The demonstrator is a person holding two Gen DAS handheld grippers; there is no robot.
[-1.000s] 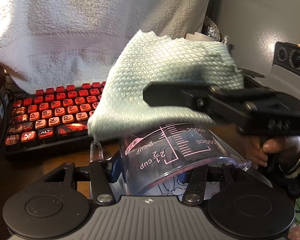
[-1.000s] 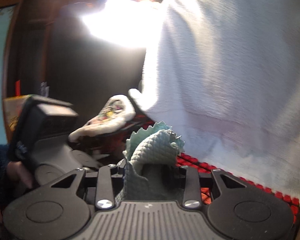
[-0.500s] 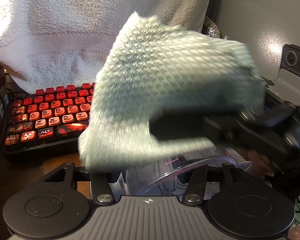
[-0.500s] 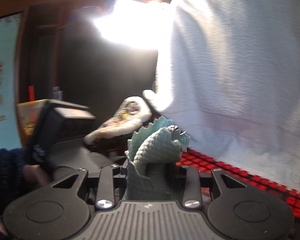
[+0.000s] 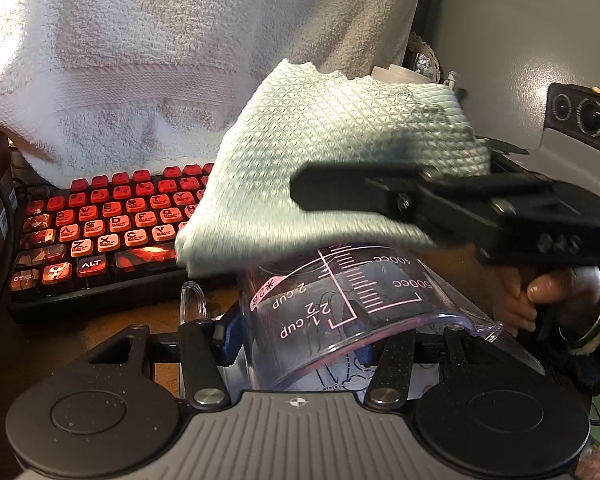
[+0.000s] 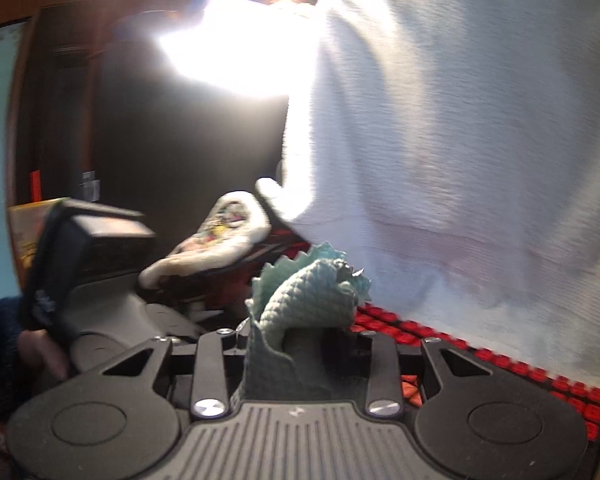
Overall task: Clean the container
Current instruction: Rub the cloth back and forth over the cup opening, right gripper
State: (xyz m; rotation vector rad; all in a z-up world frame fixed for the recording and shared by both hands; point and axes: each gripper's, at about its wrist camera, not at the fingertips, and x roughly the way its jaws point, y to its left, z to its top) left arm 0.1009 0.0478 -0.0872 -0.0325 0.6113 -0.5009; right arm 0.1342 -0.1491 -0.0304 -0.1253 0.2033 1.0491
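In the left wrist view, the left gripper [image 5: 296, 340] is closed on a clear plastic measuring cup [image 5: 340, 312], its blue pads pressed against the cup's sides. The cup lies tilted on its side, low in the middle of the picture, above a brown table [image 5: 60, 336], with its rim and spout toward the camera. Pink markings on its wall read upside down: "2 cup", "2 1/2 cup", "400CC" and "500CC" beside a scale of short lines. A pale green waffle-weave cloth [image 5: 332, 168] lies over the far end of the cup and touches it. The right gripper [image 5: 320, 192] reaches in from the right with the cloth clamped in it, and a hand [image 5: 556, 292] holds its grip at the right edge. Behind, a black keyboard [image 5: 100, 232] with red and orange keys shows letters such as Q, W, E, R, A, S, D, F, Z, X, C, V, plus "ALT" and "CTRL". A white towel [image 5: 160, 60] hangs above the keyboard.

In the right wrist view, the right gripper [image 6: 300, 344] is closed on the bunched green cloth [image 6: 304, 312], which stands up between its fingers. The left gripper's body [image 6: 84, 256] sits at the left. Red keys [image 6: 500, 360] run along the lower right under the white towel [image 6: 460, 140]. The cup cannot be made out here.
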